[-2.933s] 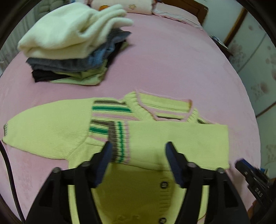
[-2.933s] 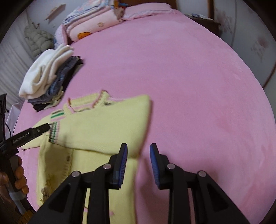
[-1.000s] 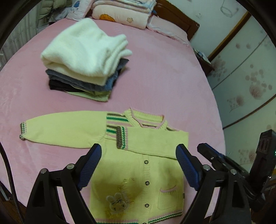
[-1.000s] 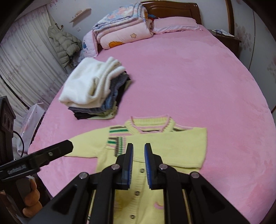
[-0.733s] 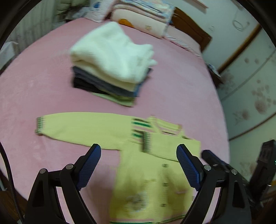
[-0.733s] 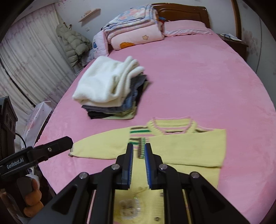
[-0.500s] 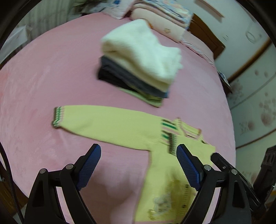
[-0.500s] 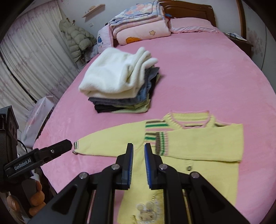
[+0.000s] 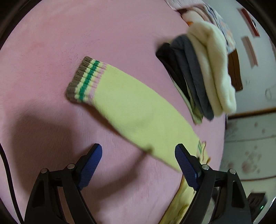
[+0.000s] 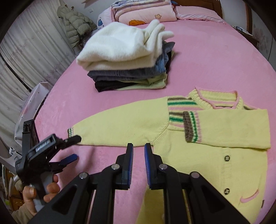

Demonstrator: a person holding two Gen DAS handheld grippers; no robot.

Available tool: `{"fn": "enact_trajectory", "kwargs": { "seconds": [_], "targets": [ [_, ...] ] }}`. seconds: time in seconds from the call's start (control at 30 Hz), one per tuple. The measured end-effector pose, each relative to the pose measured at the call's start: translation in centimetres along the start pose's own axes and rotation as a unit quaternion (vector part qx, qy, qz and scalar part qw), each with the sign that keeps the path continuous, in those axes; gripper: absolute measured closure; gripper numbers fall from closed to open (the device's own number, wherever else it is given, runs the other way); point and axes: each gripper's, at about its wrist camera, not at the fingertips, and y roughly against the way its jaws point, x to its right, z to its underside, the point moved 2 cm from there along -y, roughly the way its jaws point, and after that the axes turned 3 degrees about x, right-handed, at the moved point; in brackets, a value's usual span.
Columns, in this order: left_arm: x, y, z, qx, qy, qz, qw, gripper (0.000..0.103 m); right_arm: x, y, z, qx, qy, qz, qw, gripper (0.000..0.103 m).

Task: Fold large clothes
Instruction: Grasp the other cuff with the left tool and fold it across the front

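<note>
A yellow knit cardigan point(image 10: 215, 155) lies face up on the pink bed point(image 10: 207, 51). One sleeve is folded across the chest point(image 10: 232, 129); the other stretches out to the left point(image 10: 120, 127). My left gripper point(image 9: 138, 155) hovers low over that outstretched sleeve point(image 9: 134, 110), short of its striped cuff point(image 9: 84, 81). Its jaws stand wide and are closing a little; the sleeve runs between them, untouched by the pads. In the right wrist view the left gripper point(image 10: 75, 147) sits right by the cuff. My right gripper point(image 10: 138, 151) hangs over the sleeve's armpit edge, nearly shut and empty.
A stack of folded clothes point(image 10: 129, 60) topped by a cream fleece stands behind the cardigan, also in the left wrist view point(image 9: 203, 74). Folded bedding point(image 10: 146, 12) lies at the headboard. A white bag point(image 10: 29, 106) and curtains are past the bed's left edge. A hand point(image 10: 34, 194) holds the left gripper.
The left gripper swung left and down onto the outstretched sleeve, rolling as it went. The right gripper drifted left and lower over the cardigan, its narrow gap unchanged. The cardigan has not moved.
</note>
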Motion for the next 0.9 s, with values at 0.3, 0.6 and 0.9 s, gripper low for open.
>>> {"fn": "enact_trajectory", "kwargs": {
  "seconds": [0.3, 0.6, 0.9],
  "targets": [
    [0.8, -2.1, -2.8, 0.045, -0.003, -0.005, 0.9990, 0.084, 1.2, -2.3, 0.6, -0.017, -0.015, 0.023, 0.999, 0.090],
    [10.8, 1.6, -0.9, 0.101, -0.151, 0.021, 0.9831, 0.096, 4.6, -1.4, 0.8, -0.008, -0.049, 0.042, 0.998, 0.090],
    [25.5, 0.3, 7.7, 0.081, -0.325, 0.115, 0.9351, 0.096, 10.8, 1.8, 1.8, 0.019, -0.100, 0.072, 0.992, 0.090]
  ]
}}
